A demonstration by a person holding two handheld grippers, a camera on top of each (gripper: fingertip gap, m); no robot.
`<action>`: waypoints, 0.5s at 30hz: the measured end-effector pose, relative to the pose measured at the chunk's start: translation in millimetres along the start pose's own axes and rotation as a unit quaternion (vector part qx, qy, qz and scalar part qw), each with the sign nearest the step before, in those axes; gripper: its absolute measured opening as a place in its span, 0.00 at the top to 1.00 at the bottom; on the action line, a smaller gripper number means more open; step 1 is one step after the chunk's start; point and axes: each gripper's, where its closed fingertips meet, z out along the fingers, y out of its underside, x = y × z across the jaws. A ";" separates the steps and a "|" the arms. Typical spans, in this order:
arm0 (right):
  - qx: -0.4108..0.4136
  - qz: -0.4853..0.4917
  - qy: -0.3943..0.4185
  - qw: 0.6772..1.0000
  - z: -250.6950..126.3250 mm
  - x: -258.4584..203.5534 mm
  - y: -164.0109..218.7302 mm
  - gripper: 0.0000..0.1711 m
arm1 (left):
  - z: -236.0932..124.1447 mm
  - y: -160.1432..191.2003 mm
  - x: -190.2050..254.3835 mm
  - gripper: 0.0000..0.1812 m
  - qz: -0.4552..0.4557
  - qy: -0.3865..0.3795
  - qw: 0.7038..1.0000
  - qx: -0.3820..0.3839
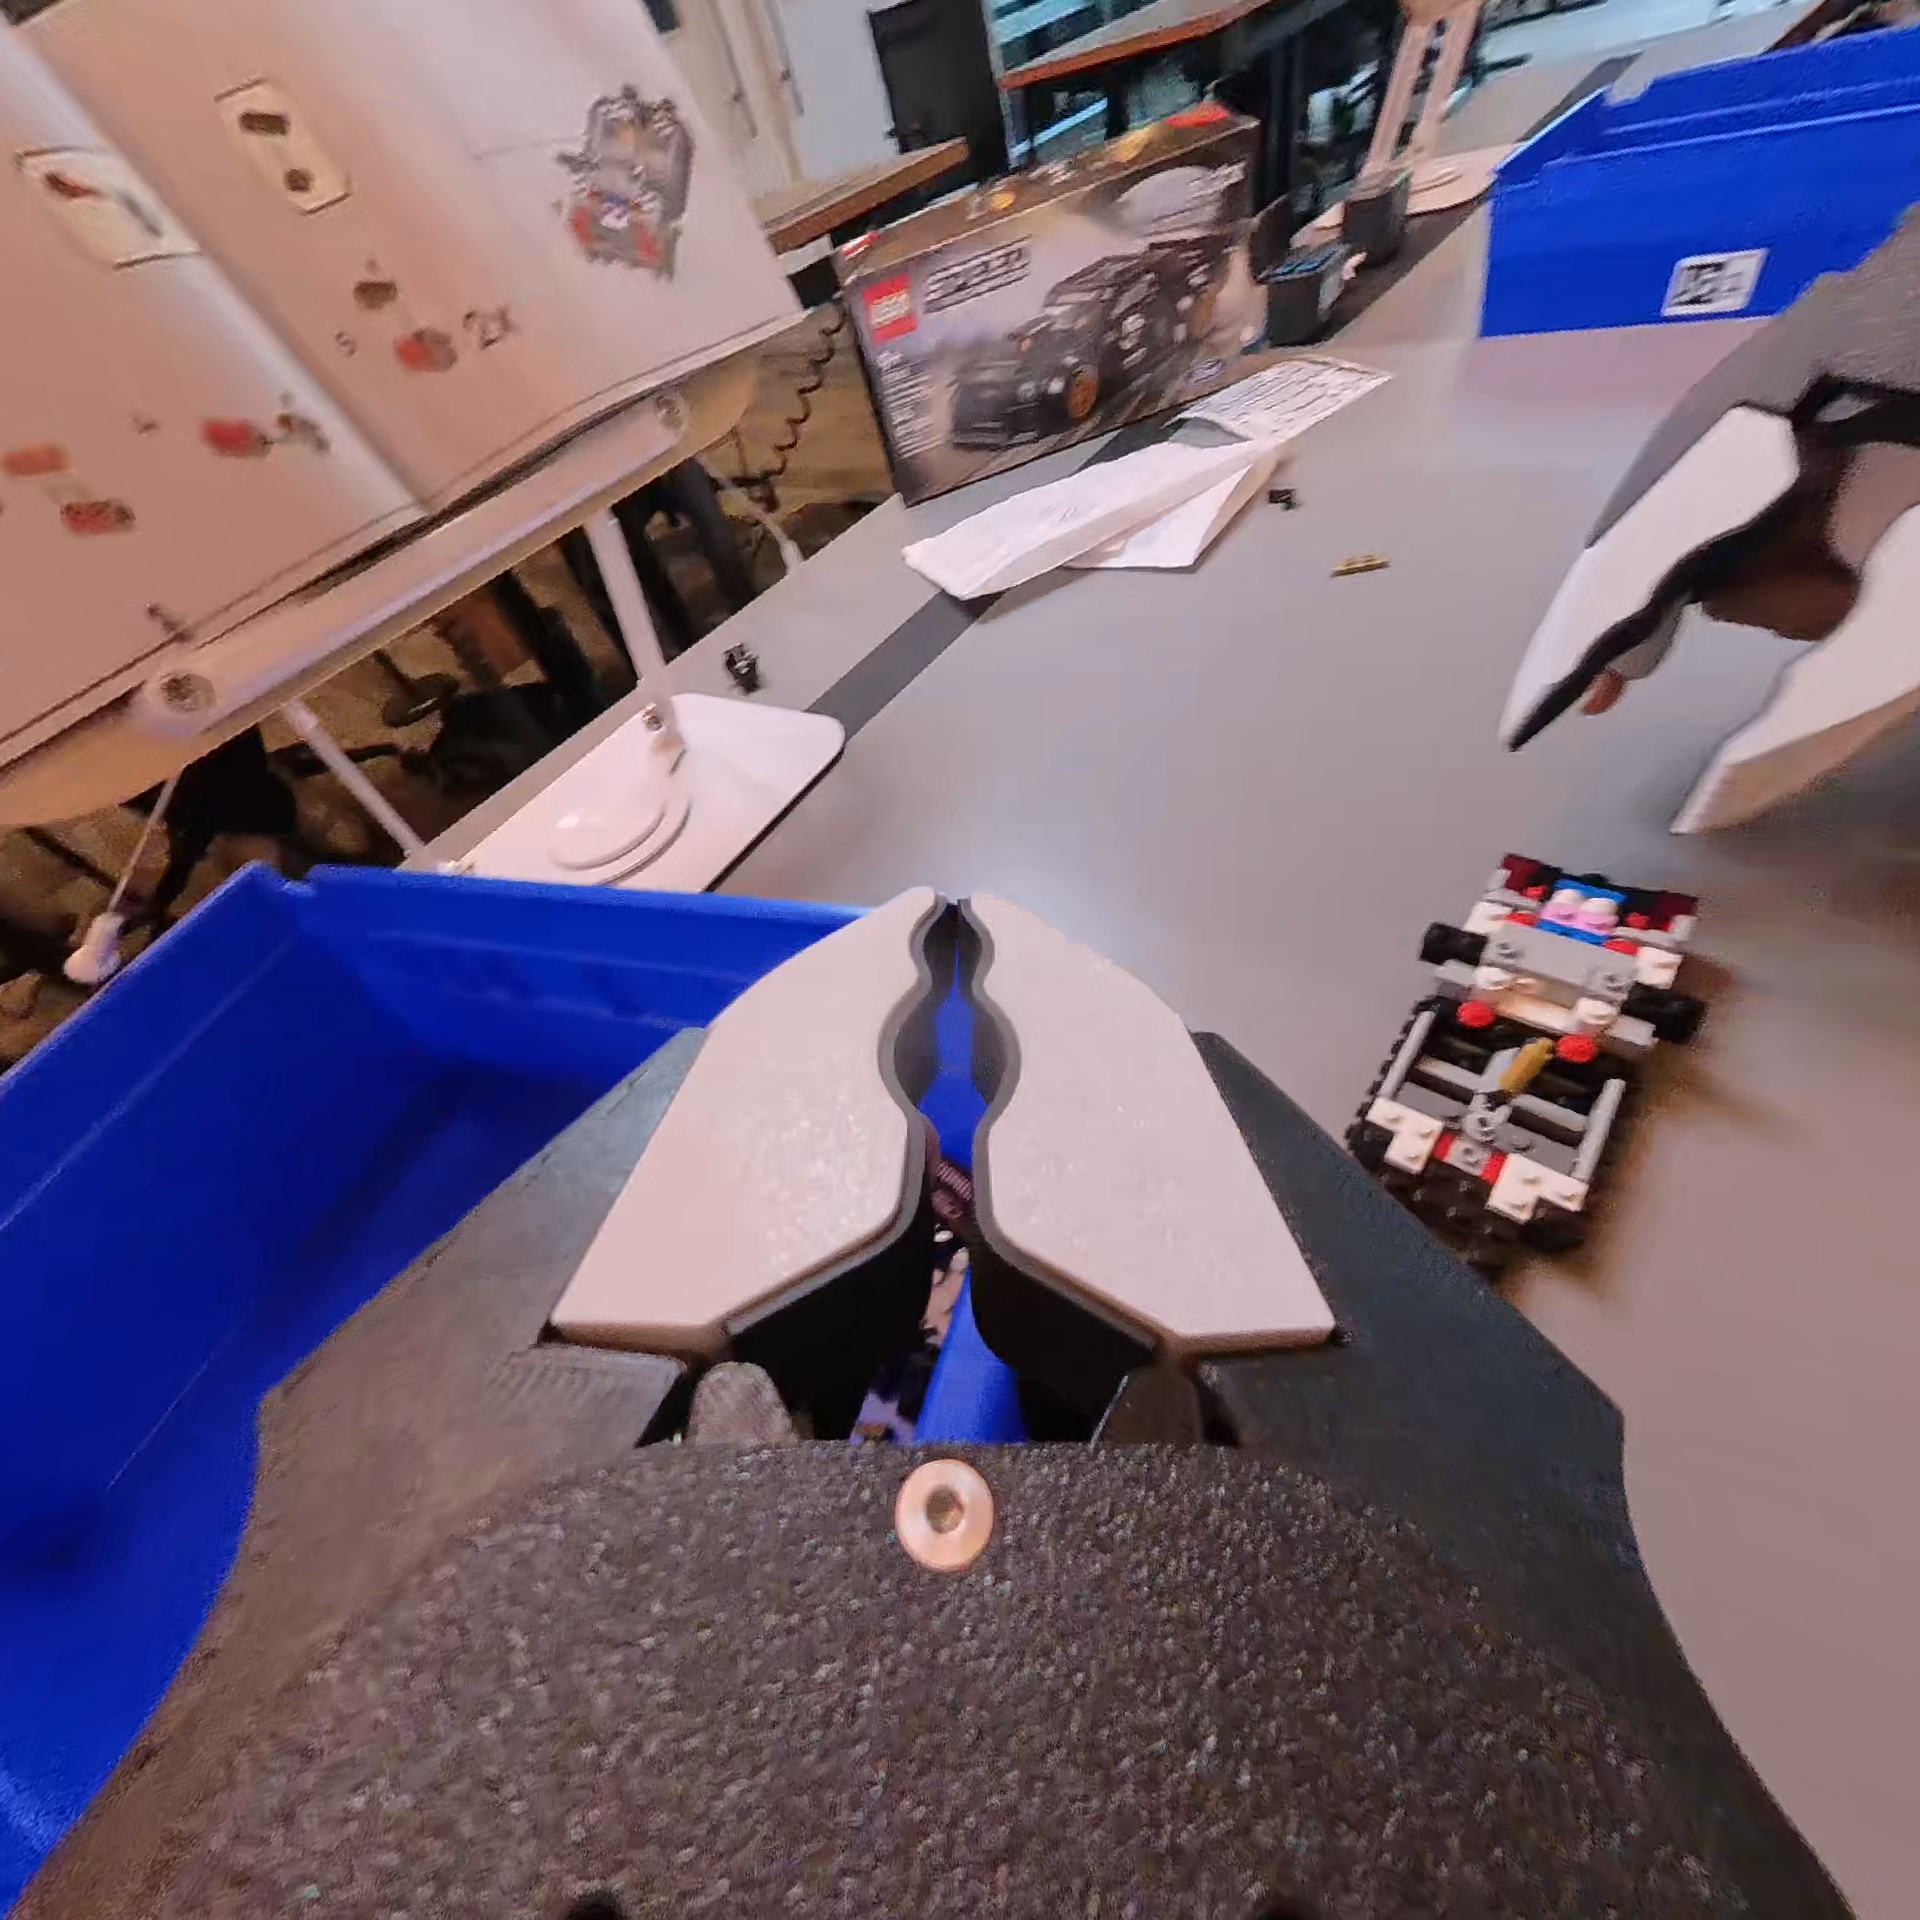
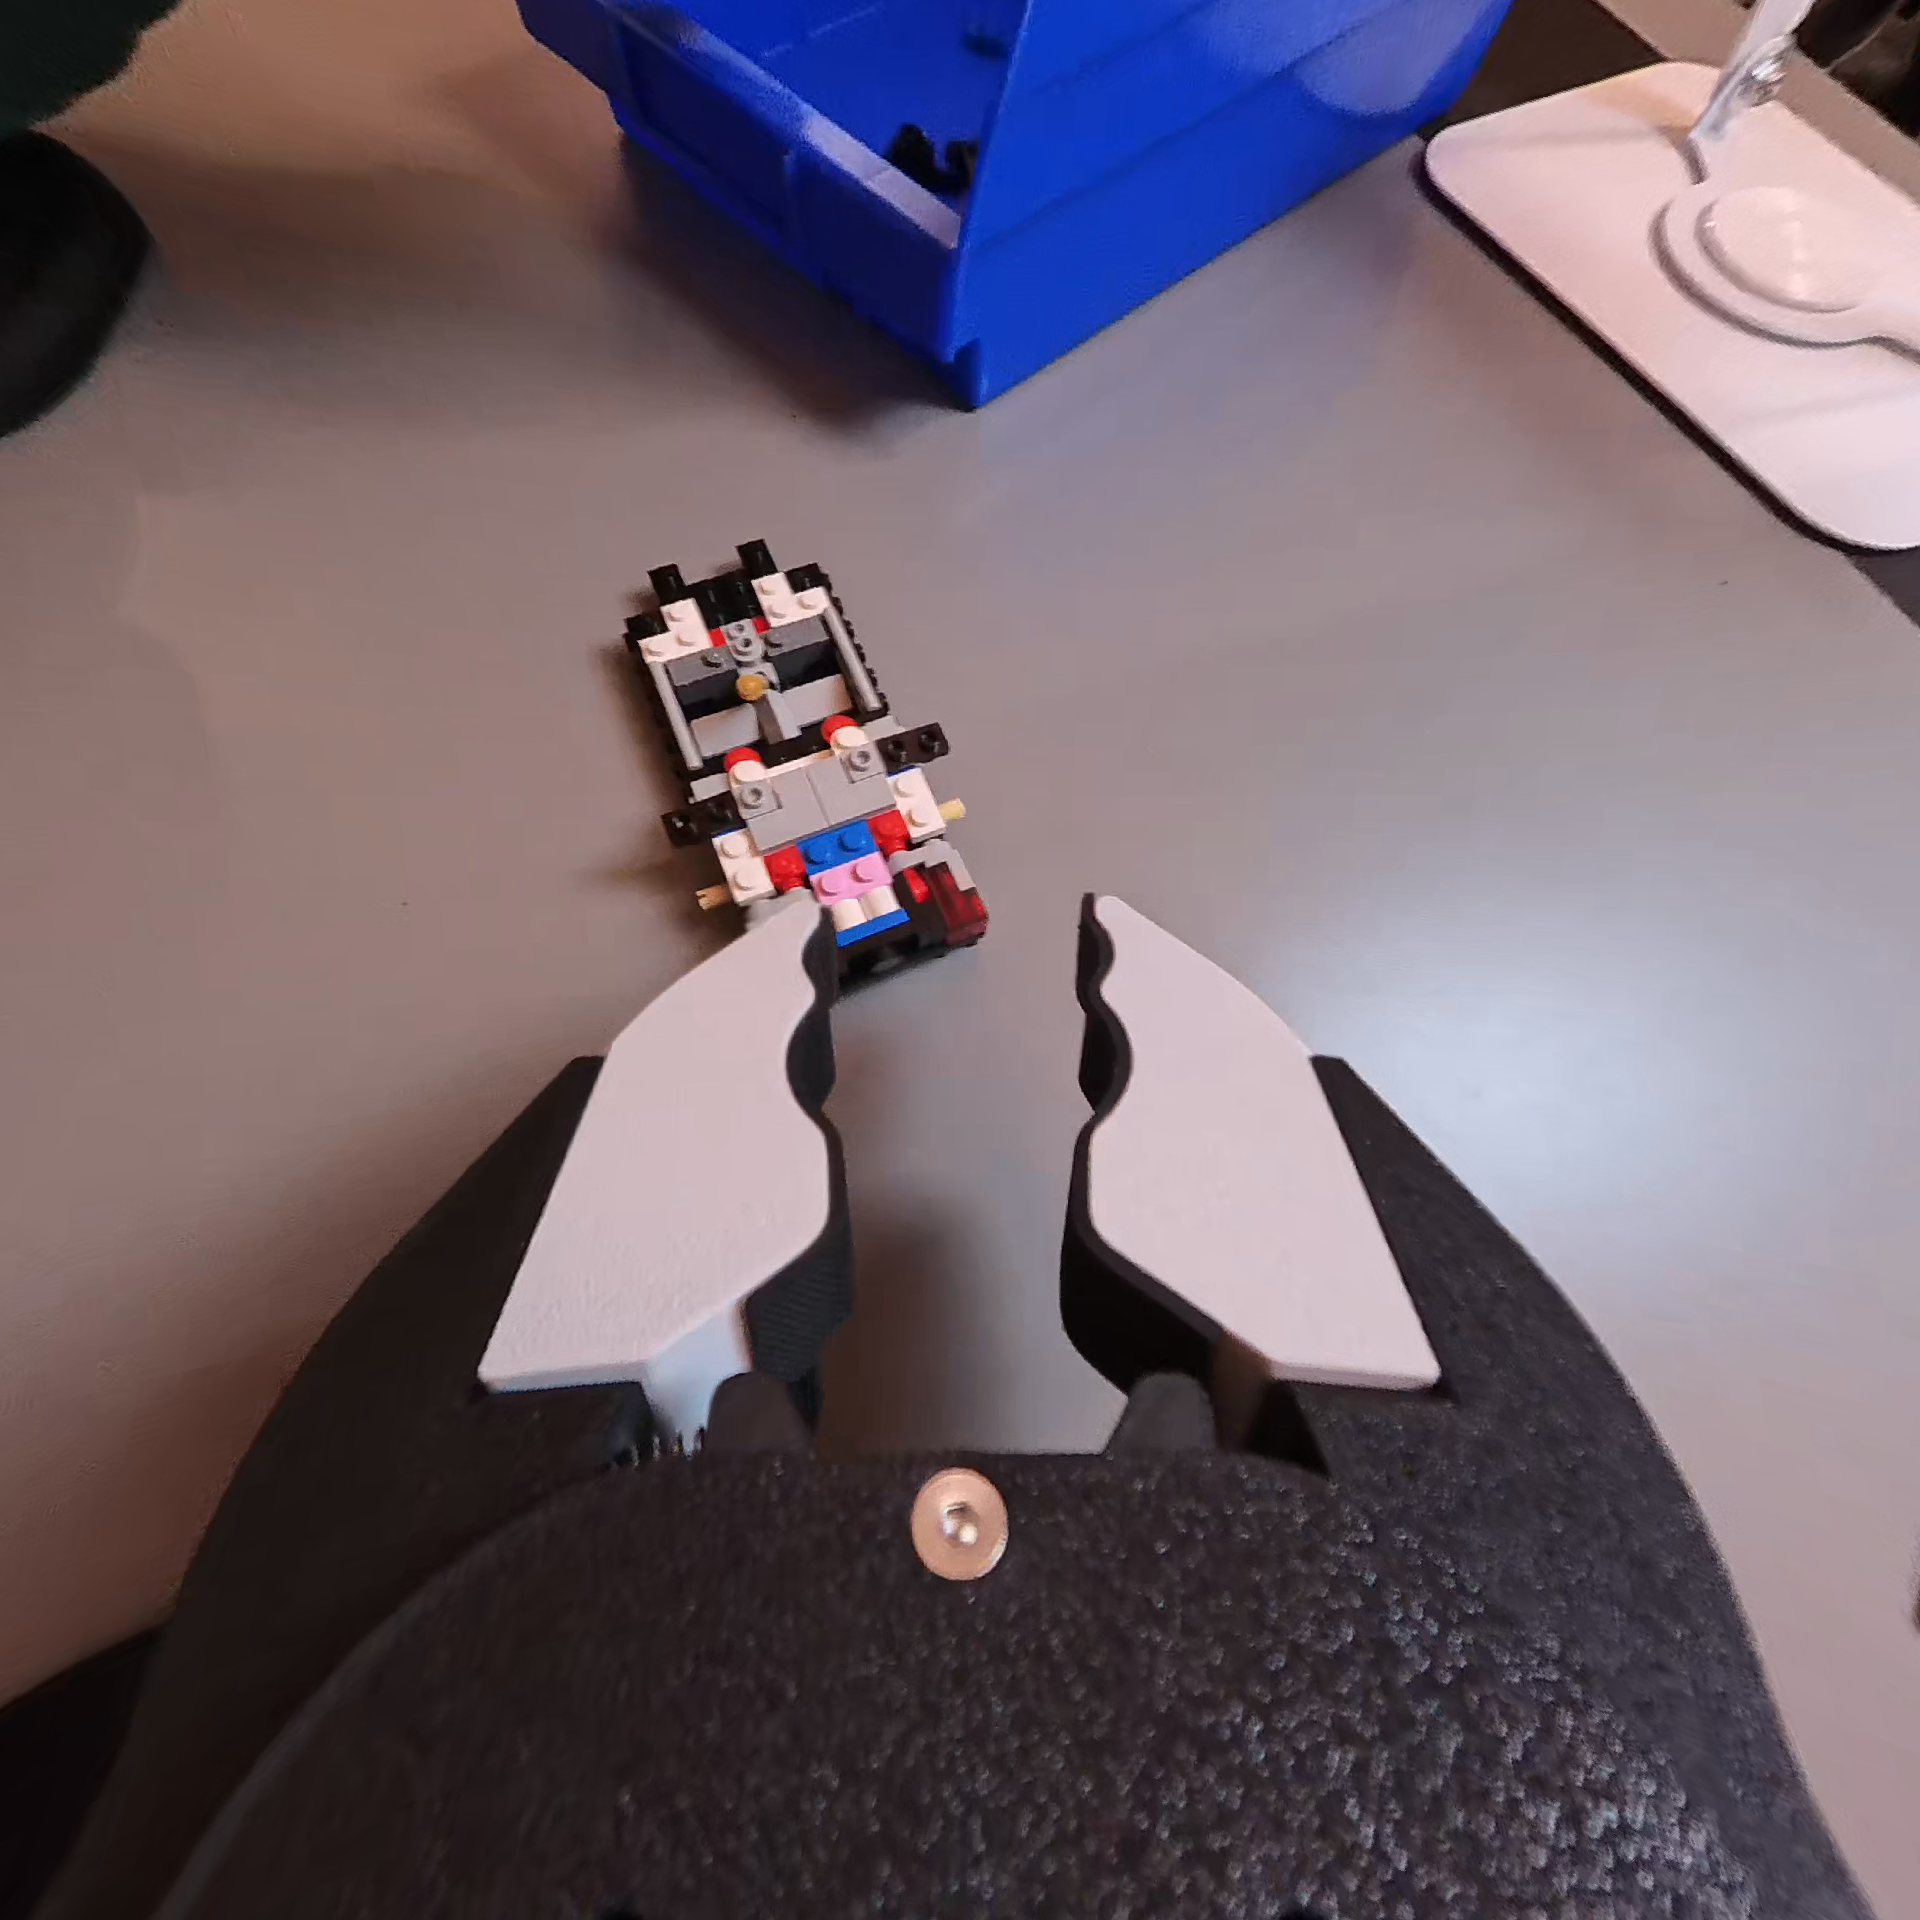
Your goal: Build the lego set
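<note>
Grey surface (image 2: 1351, 727) carries my brick-built car chassis (image 2: 800, 769), just ahead of my right claw (image 2: 951, 914), spread wide, one finger at its near end. My left claw (image 1: 954, 914) is pinched closed over the blue bin (image 1: 312, 1091). A careless nudge could scatter bricks.
</note>
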 end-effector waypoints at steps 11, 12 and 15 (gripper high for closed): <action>0.079 -0.036 0.137 0.987 -2.1 30.1 -14.3 1.00 | 16.0 -6.8 40.9 1.00 0.000 0.026 0.998 0.060; 0.072 -0.044 0.136 0.987 -0.4 28.7 -12.8 1.00 | 18.3 -5.1 46.9 1.00 0.004 0.035 0.998 0.055; 0.049 -0.061 0.131 0.988 3.2 26.7 -6.0 1.00 | 24.3 2.6 62.9 1.00 0.012 0.061 0.997 0.038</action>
